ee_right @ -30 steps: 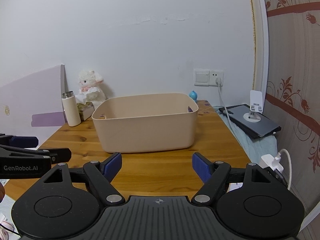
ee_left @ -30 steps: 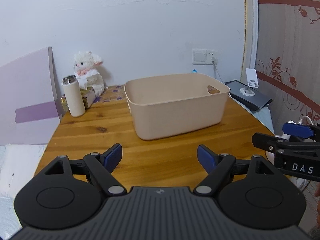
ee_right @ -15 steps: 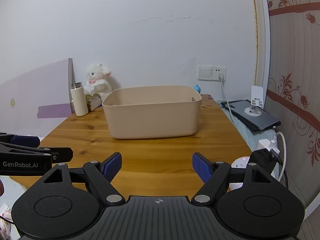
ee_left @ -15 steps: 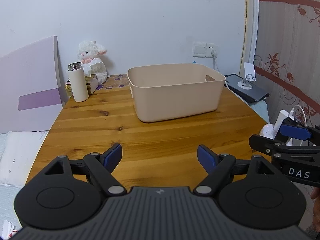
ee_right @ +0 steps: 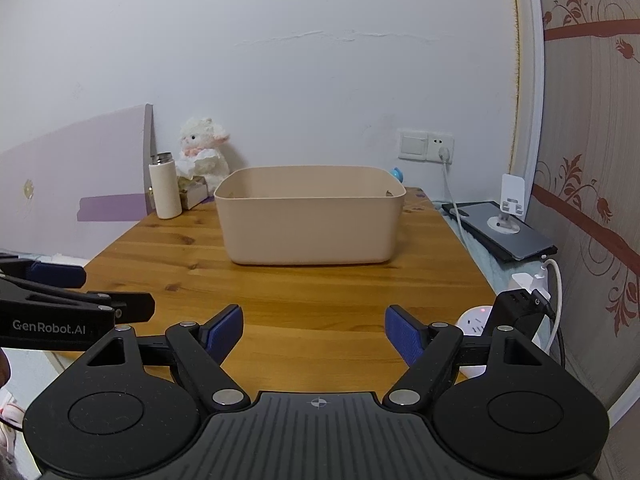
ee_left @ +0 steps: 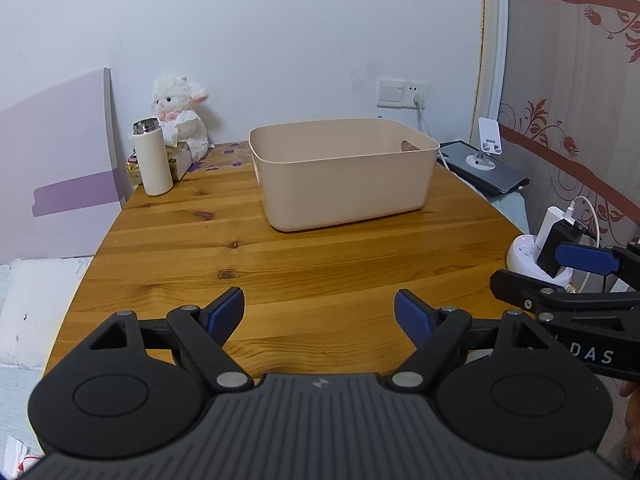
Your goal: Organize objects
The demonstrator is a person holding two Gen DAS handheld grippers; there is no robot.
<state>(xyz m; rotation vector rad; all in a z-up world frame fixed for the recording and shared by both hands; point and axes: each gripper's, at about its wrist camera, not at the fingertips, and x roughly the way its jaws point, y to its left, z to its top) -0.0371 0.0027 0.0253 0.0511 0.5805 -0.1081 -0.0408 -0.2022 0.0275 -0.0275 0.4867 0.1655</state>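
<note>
A beige plastic bin [ee_left: 344, 172] stands on the far half of the wooden table [ee_left: 280, 264]; it also shows in the right wrist view [ee_right: 310, 216]. Its inside is mostly hidden. A white flask [ee_left: 152, 158] and a white plush lamb [ee_left: 180, 120] stand at the far left; the right wrist view shows the flask [ee_right: 165, 186] and lamb [ee_right: 202, 152] too. My left gripper [ee_left: 319, 312] is open and empty above the near table edge. My right gripper [ee_right: 314, 328] is open and empty beside it, and shows in the left wrist view [ee_left: 560, 276].
A tissue box [ee_left: 180, 160] sits by the lamb. A dark tablet with a white phone stand [ee_left: 486, 160] lies off the table's right side. A white power strip with chargers [ee_left: 540, 256] sits at the right. A lilac board [ee_left: 60, 168] leans at the left.
Both grippers have pulled back from the bin toward the near table edge and risen a little. Both stayed open and empty.
</note>
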